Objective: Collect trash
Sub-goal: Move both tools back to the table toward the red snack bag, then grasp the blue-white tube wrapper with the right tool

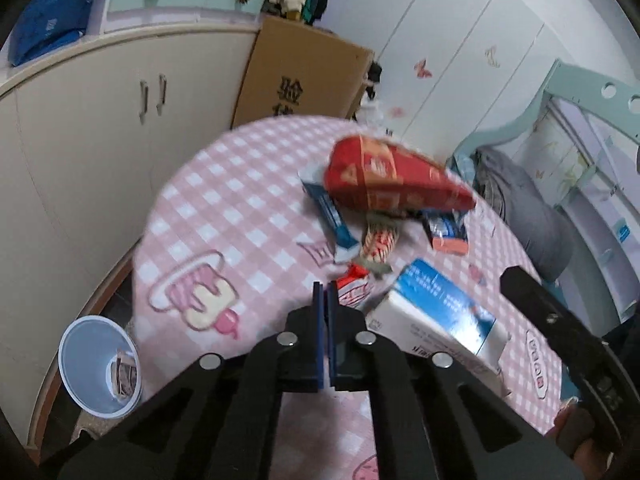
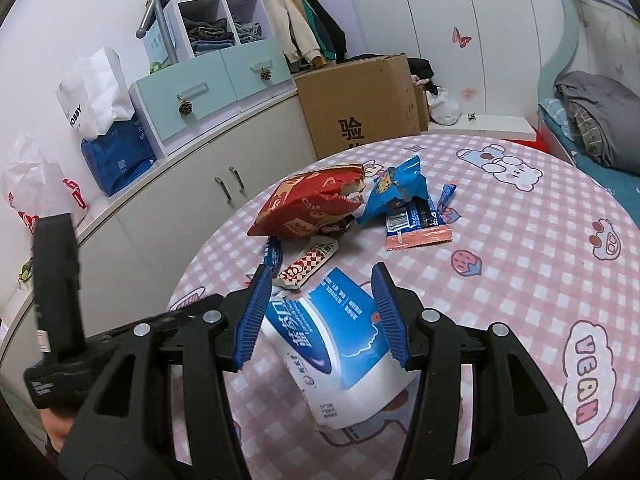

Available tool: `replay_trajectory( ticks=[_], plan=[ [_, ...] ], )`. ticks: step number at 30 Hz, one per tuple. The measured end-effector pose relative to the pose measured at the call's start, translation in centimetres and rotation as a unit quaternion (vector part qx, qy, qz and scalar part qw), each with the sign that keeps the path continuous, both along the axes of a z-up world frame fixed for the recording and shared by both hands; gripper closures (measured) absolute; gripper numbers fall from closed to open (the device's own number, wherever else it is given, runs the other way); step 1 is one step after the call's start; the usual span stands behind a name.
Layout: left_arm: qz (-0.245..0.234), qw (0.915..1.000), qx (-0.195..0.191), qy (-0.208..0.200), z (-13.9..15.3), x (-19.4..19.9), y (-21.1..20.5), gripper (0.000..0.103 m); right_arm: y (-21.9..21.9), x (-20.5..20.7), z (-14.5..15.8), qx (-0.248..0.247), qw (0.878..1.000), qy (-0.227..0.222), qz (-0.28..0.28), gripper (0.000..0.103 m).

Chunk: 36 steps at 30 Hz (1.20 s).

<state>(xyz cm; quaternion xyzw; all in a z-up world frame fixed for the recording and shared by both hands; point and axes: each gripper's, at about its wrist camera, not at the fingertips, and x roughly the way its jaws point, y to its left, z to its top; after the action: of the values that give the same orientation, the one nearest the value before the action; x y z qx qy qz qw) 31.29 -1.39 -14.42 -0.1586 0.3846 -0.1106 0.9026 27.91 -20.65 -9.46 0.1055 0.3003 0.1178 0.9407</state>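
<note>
Just beyond the closed left jaws, a small red-and-white wrapper (image 1: pixel 354 288) lies partly hidden behind their tips. Farther ahead, the large red crinkled snack bag (image 1: pixel 392 176) is motion-blurred, its print unreadable, covering the blue wrappers (image 1: pixel 332 212) beneath.

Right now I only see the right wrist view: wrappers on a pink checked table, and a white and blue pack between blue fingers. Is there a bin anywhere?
Observer: Yes. The left wrist view shows a round white bin on the floor beside the table.
Operator: Is anything in it?
Observer: Some crumpled trash lies inside.
Operator: What is the other gripper doing?
Observer: The left gripper is shut. A small red wrapper lies right by its tips, but I cannot tell whether it is pinched.
</note>
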Motion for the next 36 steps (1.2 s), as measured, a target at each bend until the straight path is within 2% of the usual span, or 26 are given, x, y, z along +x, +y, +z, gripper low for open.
replay_trajectory(
  ticks=[7, 9, 12, 15, 23, 28, 31, 34, 36],
  plan=[
    [0.047, 0.9975, 0.012, -0.051, 2.5, -1.4, 3.7, 0.103, 2.8, 2.1, 0.4, -0.015, 0.999, 0.025, 0.036, 0.051],
    [0.064, 0.9955, 0.023, -0.066, 3.1, -1.6, 4.9, 0.103, 4.5, 3.6, 0.1, -0.029, 0.996, 0.054, 0.062, 0.052],
    [0.078, 0.9939, 0.025, -0.073, 3.5, -1.7, 6.5, 0.103, 7.6, 6.1, -0.8, -0.078, 0.987, 0.102, 0.092, 0.052],
    [0.083, 0.9937, 0.025, -0.071, 3.3, -1.7, 8.0, 0.103, 9.5, 7.9, -1.8, -0.099, 0.980, 0.134, 0.111, 0.060],
    [0.092, 0.9932, 0.026, -0.067, 2.5, -1.4, 10.4, 0.103, 10.8, 10.4, -2.3, -0.145, 0.978, 0.128, 0.078, 0.060],
    [0.093, 0.9933, 0.019, -0.065, 2.0, -1.1, 11.3, 0.103, 10.2, 11.3, -1.4, -0.140, 0.981, 0.120, 0.057, 0.059],
    [0.095, 0.9936, 0.015, -0.060, 1.6, -0.9, 11.6, 0.103, 10.6, 12.4, -2.1, -0.159, 0.975, 0.140, 0.060, 0.059],
    [0.095, 0.9937, 0.012, -0.057, 1.2, -0.8, 11.7, 0.103, 11.0, 12.7, -2.5, -0.186, 0.971, 0.142, 0.056, 0.059],
    [0.093, 0.9941, 0.009, -0.055, 1.1, -0.7, 11.9, 0.103, 11.3, 12.4, -2.5, -0.187, 0.970, 0.145, 0.064, 0.066]
  ],
)
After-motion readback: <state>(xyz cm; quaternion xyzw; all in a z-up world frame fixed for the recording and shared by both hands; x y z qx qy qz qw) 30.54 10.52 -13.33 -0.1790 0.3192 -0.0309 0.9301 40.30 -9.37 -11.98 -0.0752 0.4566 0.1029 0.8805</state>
